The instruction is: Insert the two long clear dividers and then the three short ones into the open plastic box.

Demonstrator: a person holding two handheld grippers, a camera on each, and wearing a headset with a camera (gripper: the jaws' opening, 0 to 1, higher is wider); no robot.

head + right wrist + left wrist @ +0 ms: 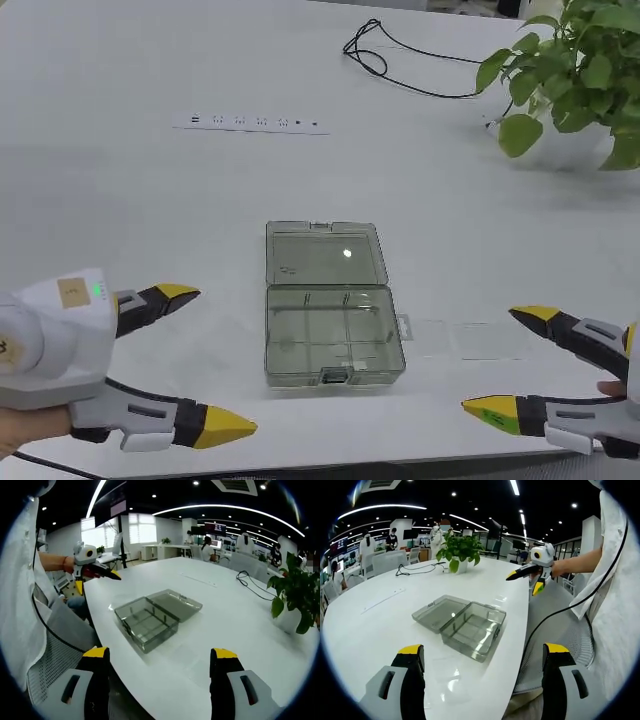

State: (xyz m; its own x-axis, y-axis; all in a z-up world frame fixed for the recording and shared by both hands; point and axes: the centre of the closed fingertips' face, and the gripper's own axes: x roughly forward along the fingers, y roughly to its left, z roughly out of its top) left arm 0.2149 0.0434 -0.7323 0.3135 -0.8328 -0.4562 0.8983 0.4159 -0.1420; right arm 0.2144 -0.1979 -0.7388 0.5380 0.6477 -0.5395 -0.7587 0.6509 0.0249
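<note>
Box (334,345) sits open mid-table (150,200), lid flat behind it. Clear dividers (465,338) lie flat just to its R. L gripper (215,360) & R gripper (495,360) flank it, apart from it, jaws spread wide, holding nothing.

- White table (120,200), glossy, rounded along the near edge.
- White power strip (250,123), flat on the far part of the table.
- Black cable (400,70), looped on the table beyond the strip, trailing toward the plant.
- Leafy green plant (575,70) in a white pot, far right on the table.
- Open office behind: white chairs (387,560), people in the distance, long ceiling lights (235,507).
</note>
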